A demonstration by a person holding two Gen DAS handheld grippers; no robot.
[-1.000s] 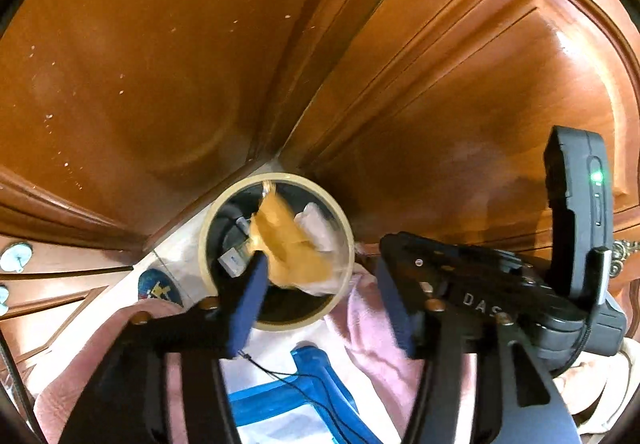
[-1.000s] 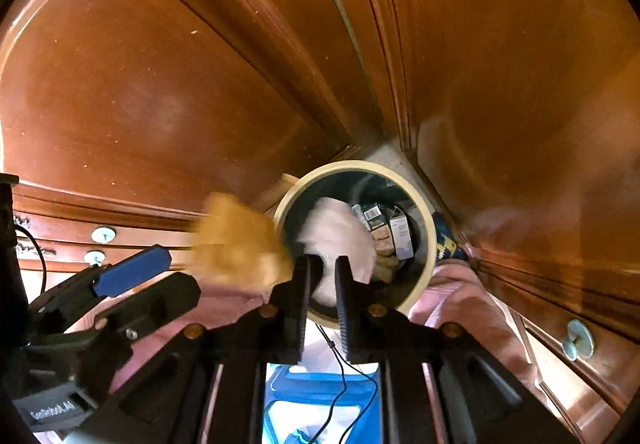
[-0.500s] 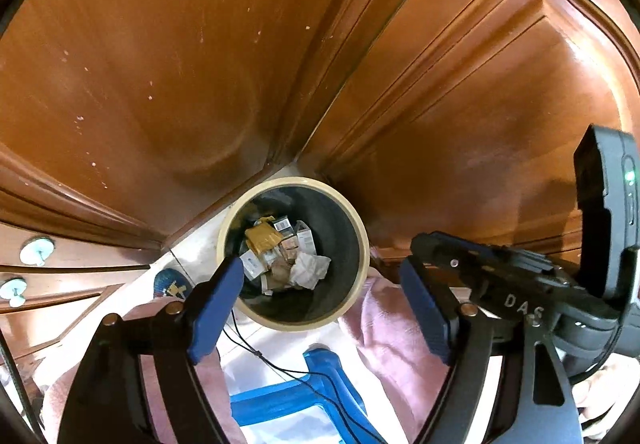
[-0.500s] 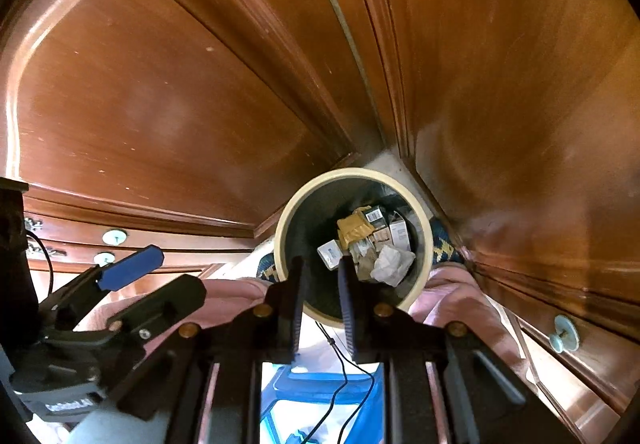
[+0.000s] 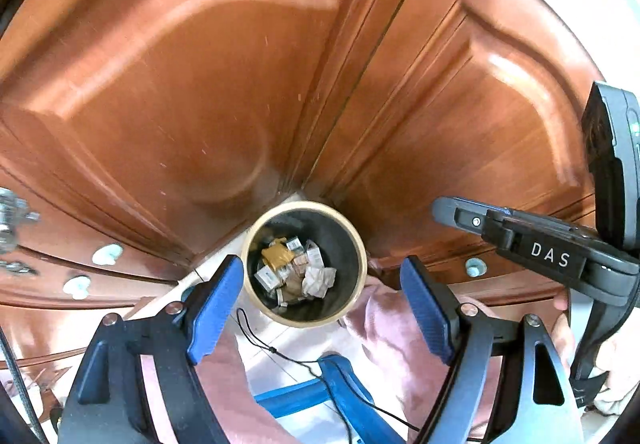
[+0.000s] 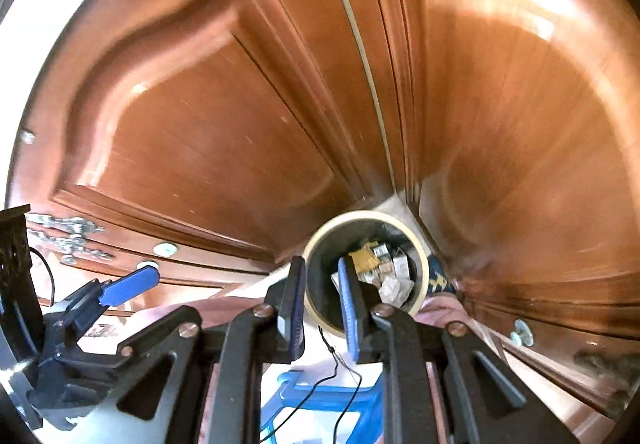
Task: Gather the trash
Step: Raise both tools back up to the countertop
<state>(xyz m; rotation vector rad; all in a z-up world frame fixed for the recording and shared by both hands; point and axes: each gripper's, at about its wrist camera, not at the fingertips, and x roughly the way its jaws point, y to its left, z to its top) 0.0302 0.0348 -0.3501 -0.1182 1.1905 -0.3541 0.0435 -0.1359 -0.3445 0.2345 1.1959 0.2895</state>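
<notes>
Blue-padded, my left hand-held gripper (image 5: 320,308) hangs wide apart and empty above the bin (image 5: 304,263), and my right hand-held gripper (image 6: 322,298) shows only a narrow gap, gripping nothing. Crumpled paper and small cartons, the trash (image 5: 294,270), lie inside the bin by the wooden cabinet doors (image 5: 192,91). I judge this drop done; next I must find another piece.

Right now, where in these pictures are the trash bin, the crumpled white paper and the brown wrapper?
trash bin (image 5: 362,260): left wrist view, on its cream rim, right side.
crumpled white paper (image 5: 319,280): left wrist view, middle of the wad inside the bin.
brown wrapper (image 5: 276,256): left wrist view, centre of its creased face.
</notes>
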